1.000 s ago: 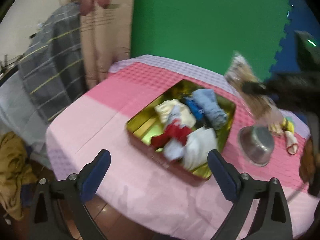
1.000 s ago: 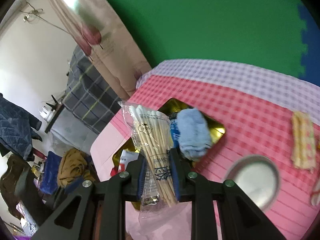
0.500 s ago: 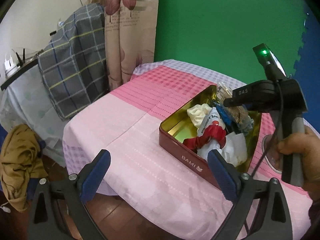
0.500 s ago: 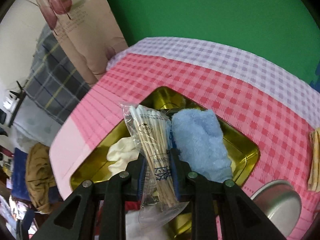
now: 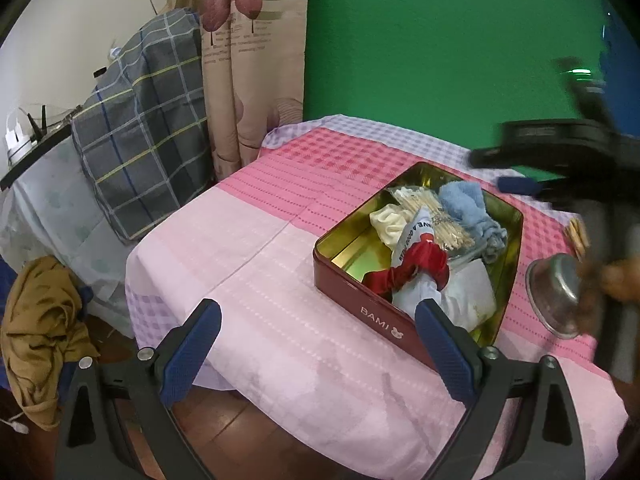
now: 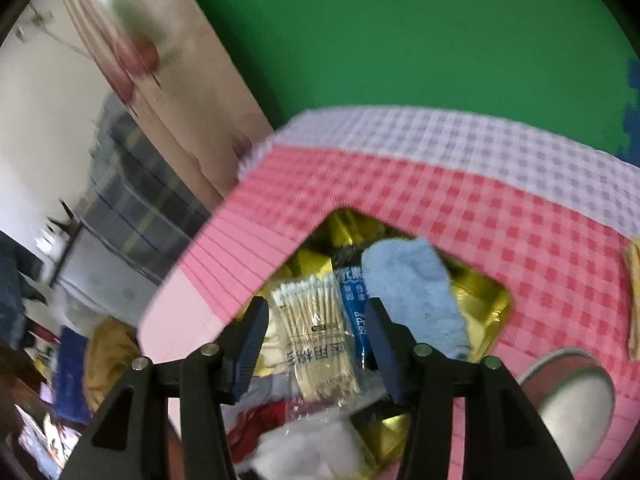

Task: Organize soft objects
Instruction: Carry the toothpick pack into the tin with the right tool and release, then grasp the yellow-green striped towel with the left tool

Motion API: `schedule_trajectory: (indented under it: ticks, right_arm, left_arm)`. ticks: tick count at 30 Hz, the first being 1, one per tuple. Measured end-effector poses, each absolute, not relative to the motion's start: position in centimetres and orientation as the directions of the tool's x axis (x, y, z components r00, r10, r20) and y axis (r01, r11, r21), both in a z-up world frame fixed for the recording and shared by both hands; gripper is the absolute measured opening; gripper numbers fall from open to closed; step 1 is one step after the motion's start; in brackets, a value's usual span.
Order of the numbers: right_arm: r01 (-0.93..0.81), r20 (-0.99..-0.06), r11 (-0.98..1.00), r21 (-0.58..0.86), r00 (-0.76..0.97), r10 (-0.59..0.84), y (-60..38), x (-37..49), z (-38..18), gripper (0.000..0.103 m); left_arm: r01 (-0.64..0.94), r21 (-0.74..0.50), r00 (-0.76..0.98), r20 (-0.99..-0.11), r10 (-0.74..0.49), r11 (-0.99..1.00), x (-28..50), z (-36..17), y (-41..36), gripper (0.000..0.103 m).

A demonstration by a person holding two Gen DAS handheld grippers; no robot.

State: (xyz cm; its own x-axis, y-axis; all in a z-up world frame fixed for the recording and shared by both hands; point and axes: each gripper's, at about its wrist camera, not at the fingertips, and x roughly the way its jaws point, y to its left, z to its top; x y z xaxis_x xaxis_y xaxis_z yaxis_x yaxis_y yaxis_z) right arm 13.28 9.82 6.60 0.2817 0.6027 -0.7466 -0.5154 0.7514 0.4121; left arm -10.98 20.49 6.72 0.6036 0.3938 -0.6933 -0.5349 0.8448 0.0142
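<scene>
We are letting go: our right tool (image 6: pixel 316 332) spreads its jaws off the cotton swab packet (image 6: pixel 316 344), now lying in the red tin (image 5: pixel 360 300) mid-table, our empty left tool (image 5: pixel 320 344) gaping, so next we lift clear.

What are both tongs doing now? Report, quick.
Left tongs: open, holding nothing.
Right tongs: opening, clear plastic packet of cotton swabs released between them, lying in the red metal tin.
</scene>
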Motion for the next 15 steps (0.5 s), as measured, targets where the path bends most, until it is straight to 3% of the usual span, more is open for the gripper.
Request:
schedule_trajectory:
  ticks: [3, 6, 10, 15]
  right_arm:
    - [-0.495, -0.689, 0.767, 0.409, 0.384, 0.615, 5.1, 11.4, 8.5, 0.054]
    - [-0.429, -0.673, 0.839, 0.335, 0.514, 0.532, -1.8, 8.9, 8.6, 0.057]
    - [-0.250, -0.706, 0.955, 0.157, 0.648, 0.286, -12.9, 6.2, 6.6, 0.057]
    - [0.016, -0.750, 0.999, -0.037, 0.661, -0.038, -25.8, 4.9, 3.7, 0.057]
  left_arm:
    - [-0.532, 0.031, 0.607, -0.683, 0.407, 0.846, -11.0, 6.9, 20.1, 0.096]
    - [-0.526, 0.049, 0.611, -0.673, 0.418, 0.849, -11.1, 7.1, 19.5, 0.096]
    - [-0.512, 0.074, 0.618, -0.660, 0.426, 0.856, -11.2, 7.2, 18.7, 0.096]
    - [-0.466, 0.113, 0.635, -0.648, 0.420, 0.878, -11.0, 7.2, 16.9, 0.096]
